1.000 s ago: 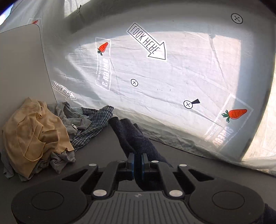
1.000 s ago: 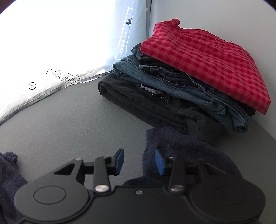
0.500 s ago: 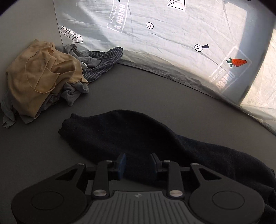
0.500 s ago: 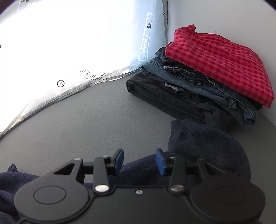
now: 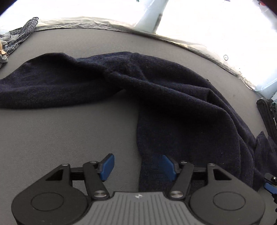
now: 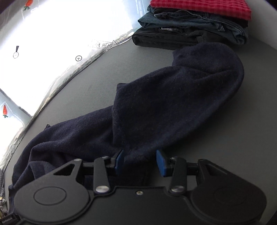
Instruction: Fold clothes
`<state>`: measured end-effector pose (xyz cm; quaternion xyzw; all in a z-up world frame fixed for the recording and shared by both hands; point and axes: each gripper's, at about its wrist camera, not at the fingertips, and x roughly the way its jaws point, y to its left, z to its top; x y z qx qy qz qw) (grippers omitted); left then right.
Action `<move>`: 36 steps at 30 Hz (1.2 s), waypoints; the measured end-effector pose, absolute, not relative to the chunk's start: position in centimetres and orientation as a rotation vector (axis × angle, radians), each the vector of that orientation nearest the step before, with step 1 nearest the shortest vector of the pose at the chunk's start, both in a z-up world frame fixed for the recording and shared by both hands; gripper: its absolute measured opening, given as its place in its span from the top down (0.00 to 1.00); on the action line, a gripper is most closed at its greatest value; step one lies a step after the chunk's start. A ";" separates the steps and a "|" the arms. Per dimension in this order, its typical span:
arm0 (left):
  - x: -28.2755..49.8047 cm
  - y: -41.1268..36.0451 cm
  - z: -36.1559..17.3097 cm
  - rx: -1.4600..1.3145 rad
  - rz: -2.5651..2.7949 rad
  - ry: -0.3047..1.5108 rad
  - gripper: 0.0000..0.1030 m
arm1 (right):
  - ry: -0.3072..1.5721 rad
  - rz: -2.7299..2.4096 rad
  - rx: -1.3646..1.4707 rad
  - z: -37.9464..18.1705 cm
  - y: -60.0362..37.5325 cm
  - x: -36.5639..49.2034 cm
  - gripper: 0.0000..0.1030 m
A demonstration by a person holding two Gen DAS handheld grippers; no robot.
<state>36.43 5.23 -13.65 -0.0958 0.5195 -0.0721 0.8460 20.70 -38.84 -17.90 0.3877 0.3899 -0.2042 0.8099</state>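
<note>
A navy knit sweater (image 5: pixel 173 97) lies rumpled across the grey table (image 5: pixel 60 131). One sleeve stretches to the left and the body runs down to the right. My left gripper (image 5: pixel 138 166) hangs low over the sweater's near edge. Its jaws are opening, and the cloth lies under the right pad without being pinched. In the right wrist view the same sweater (image 6: pixel 173 103) spreads ahead. My right gripper (image 6: pixel 139 161) stands part open over it, with a fold of cloth between the pads, which do not press on it.
A folded stack stands at the table's back right: a red checked shirt (image 6: pixel 199 7) on jeans (image 6: pixel 190 20) on black trousers (image 6: pixel 164 37). A loose blue checked shirt (image 5: pixel 20 32) lies at the far left. A white printed sheet (image 6: pixel 69 43) hangs behind the table.
My left gripper was shut on the navy sweater. It let go, spread its jaws and sank toward the table. My right gripper moved back over the sweater, and the folded stack is now farther off.
</note>
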 end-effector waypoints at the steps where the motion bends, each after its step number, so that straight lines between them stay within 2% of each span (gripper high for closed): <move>1: 36.5 5.2 -13.8 -0.204 -0.164 1.104 0.37 | 0.836 -0.432 0.918 -18.8 -38.8 19.6 0.58; 4: 36.4 5.4 -14.5 -0.248 -0.211 1.137 0.37 | 0.789 -0.393 1.152 -21.1 -38.4 16.4 0.59; 9: 36.3 5.7 -15.6 -0.331 -0.274 1.171 0.36 | 0.774 -0.296 1.382 -23.4 -37.2 13.8 0.64; 12: 36.3 5.5 -15.7 -0.314 -0.286 1.173 0.40 | 0.800 -0.266 1.459 -24.7 -36.0 12.7 0.76; 13: 36.4 5.3 -15.6 -0.283 -0.277 1.172 0.51 | 0.808 -0.253 1.455 -24.9 -35.7 12.7 0.78; 14: 36.4 5.2 -15.6 -0.257 -0.270 1.170 0.68 | 0.815 -0.236 1.429 -24.9 -35.3 12.7 0.78; 15: 36.5 5.2 -15.7 -0.245 -0.269 1.168 0.89 | 0.824 -0.235 1.386 -24.6 -34.9 12.9 0.81; 16: 36.6 5.2 -15.7 -0.234 -0.268 1.166 0.93 | 0.840 -0.238 1.337 -24.3 -34.6 13.2 0.88; 18: 36.6 5.4 -15.7 -0.225 -0.262 1.163 0.95 | 0.866 -0.243 1.256 -23.7 -33.9 13.9 0.92; 25: 33.2 8.3 -12.9 -0.252 -0.150 1.081 0.96 | 0.821 -0.202 1.059 -19.8 -31.9 14.7 0.94; 30: 28.1 11.5 -11.0 -0.271 -0.039 1.050 0.96 | 0.829 -0.160 0.904 -16.6 -31.0 14.5 0.94; 36: 20.2 14.3 -11.5 -0.203 0.106 1.105 0.97 | 0.915 -0.191 0.879 -16.7 -34.3 11.5 0.94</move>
